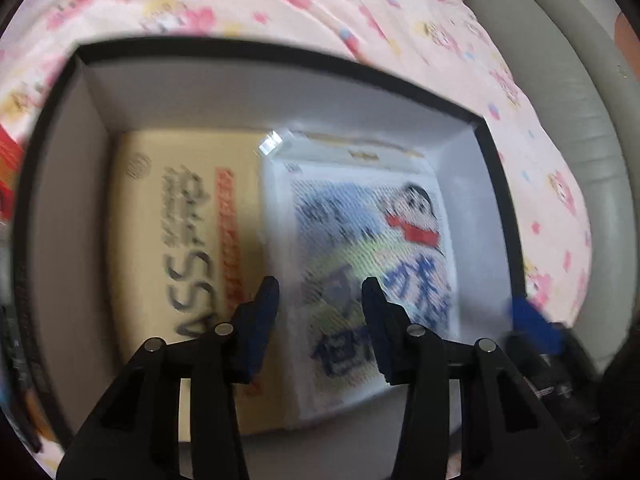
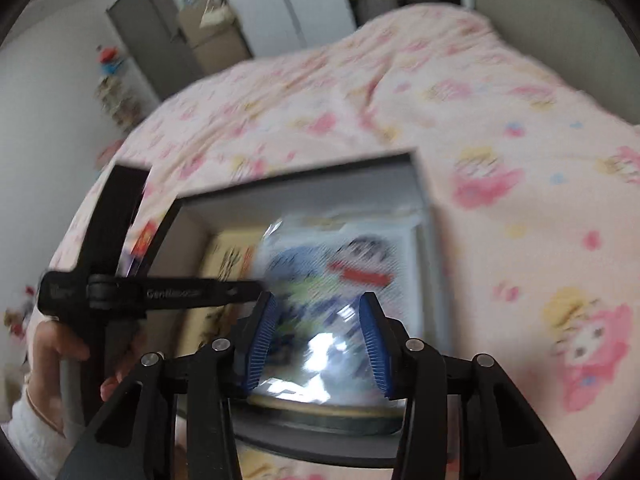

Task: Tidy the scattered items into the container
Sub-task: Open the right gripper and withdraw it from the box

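Left wrist view: hovering over a black-rimmed box (image 1: 256,54) with pale inner walls, set on a bed under a soft pink cartoon-print blanket (image 1: 304,4); lying flat on the box floor, side by side and touching, a beige cardboard carton (image 1: 176,240) with grey lettering and an orange strip, and a glossy plastic packet (image 1: 360,256) printed with a cartoon child in a red scarf and blue characters, blurred by motion; left claw (image 1: 320,300) spread wide, dark blue pads pinching nothing, poised above the seam between carton and packet; blue tip of the other tool at the box's right rim; grey padded headboard (image 1: 576,120) curving beyond the blanket.

Right wrist view: same box (image 2: 424,200) seen from its near edge, carton (image 2: 224,248) on the left inside, shiny packet (image 2: 336,264) on the right inside, glare on its film; right claw (image 2: 318,332) spread, ribbed blue pads apart and empty, above the packet's near end; left claw (image 2: 256,292) reaching in from the left, its black handle held by a hand (image 2: 56,360) in a white sleeve; wardrobe doors (image 2: 160,20) blurred in the background.
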